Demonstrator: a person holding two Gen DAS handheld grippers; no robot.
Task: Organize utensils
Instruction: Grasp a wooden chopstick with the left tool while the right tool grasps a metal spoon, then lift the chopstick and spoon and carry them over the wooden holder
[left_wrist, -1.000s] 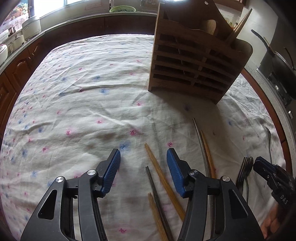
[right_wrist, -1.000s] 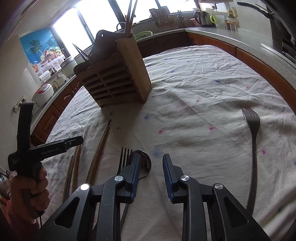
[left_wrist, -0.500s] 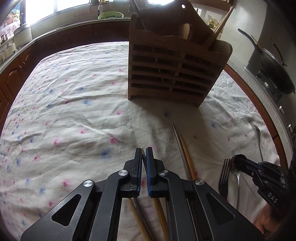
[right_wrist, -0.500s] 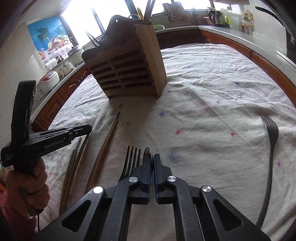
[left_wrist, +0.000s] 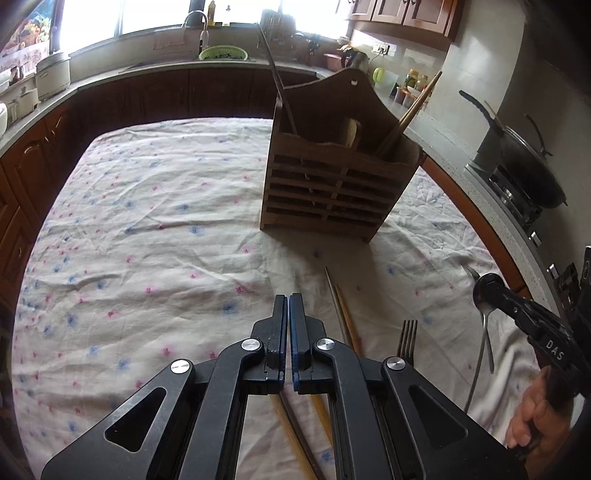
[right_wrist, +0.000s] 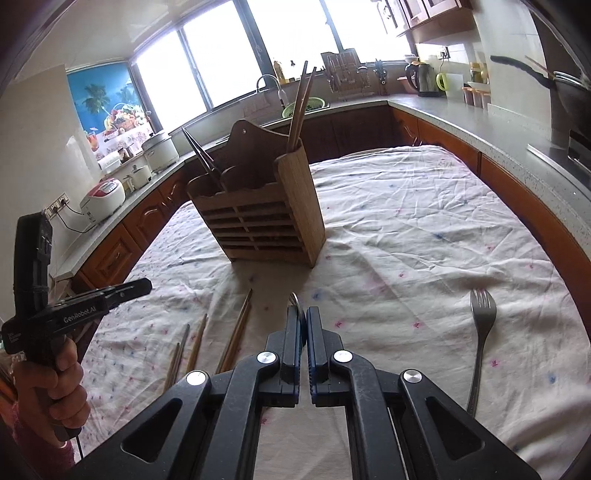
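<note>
Both grippers sit higher over the flowered cloth (left_wrist: 147, 240) than a second ago, and more of the kitchen counter shows behind the wooden holder (left_wrist: 332, 192).

The left gripper (left_wrist: 287, 299), wide a second ago and then pinched, is opening its jaws. They stand at a narrow slit and nothing shows between them. The loose chopsticks (left_wrist: 345, 314) lie on the cloth on the near side of the holder, as before.

The right gripper (right_wrist: 304, 310), partly open a second ago, is now clamped on the spoon (left_wrist: 487, 332). The spoon lay on the cloth beside a fork (left_wrist: 406, 332) and is now lifted clear of it. Its bowl pokes up between the pads and its handle hangs down. It is in front of the holder, well apart from it.

The first fork is flat on the cloth, between the chopsticks and the raised spoon. A second fork (right_wrist: 482, 314) lies farther out on the same side of the holder, unmoved.

The spoon is plain grey metal with a thin handle. The holder is upright, slatted at the front. Chopsticks lean out of two of its end pockets, a dark pair at one end and a wooden pair at the other.
</note>
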